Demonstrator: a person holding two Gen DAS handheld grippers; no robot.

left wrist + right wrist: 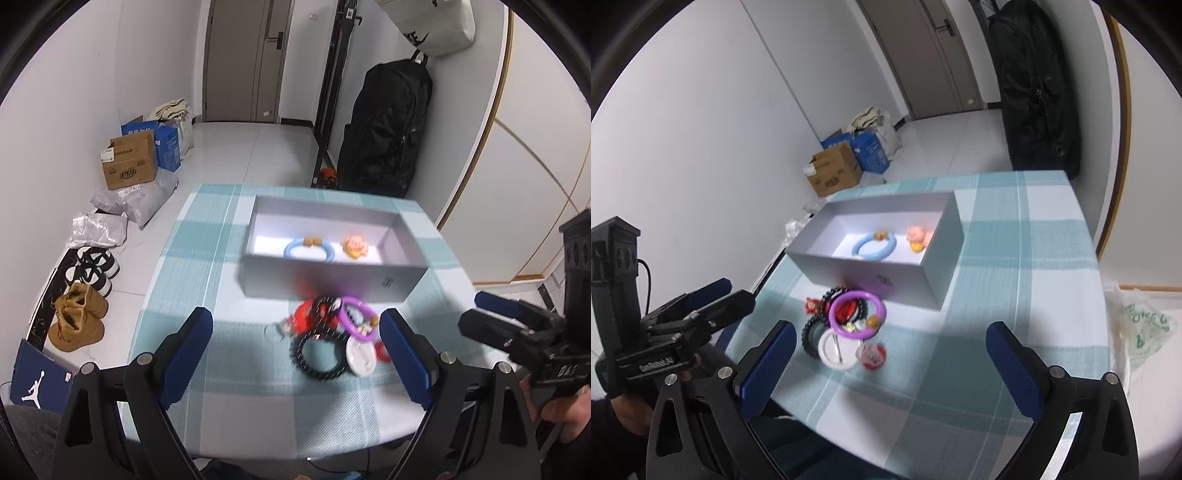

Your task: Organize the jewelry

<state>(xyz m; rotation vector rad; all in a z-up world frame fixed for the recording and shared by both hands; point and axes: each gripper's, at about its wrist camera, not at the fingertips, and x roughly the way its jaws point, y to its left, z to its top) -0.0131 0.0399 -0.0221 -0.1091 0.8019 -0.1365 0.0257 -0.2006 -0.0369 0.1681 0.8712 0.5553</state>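
Observation:
A grey open box (pixel 317 275) (pixel 871 271) sits on the checked tablecloth. Inside lie a light-blue ring (pixel 309 250) (pixel 874 245) and a pink-orange charm (pixel 355 247) (pixel 918 237). In front of the box is a heap of jewelry: a purple ring (pixel 359 316) (pixel 857 314), a black spiked ring (pixel 319 356) (pixel 809 334), a white round piece (pixel 362 357) (pixel 837 349) and red pieces (pixel 308 319) (pixel 846 311). My left gripper (pixel 297 349) is open and empty, low over the near side of the heap. My right gripper (pixel 892 363) is open and empty, just right of the heap.
The table's front edge (pixel 258 448) is close to me. On the floor at left are cardboard boxes (pixel 129 162), plastic bags (pixel 133 201) and shoes (pixel 79 317). A black bag (pixel 384 133) leans on the wall behind. A plastic bag (pixel 1141 328) lies right of the table.

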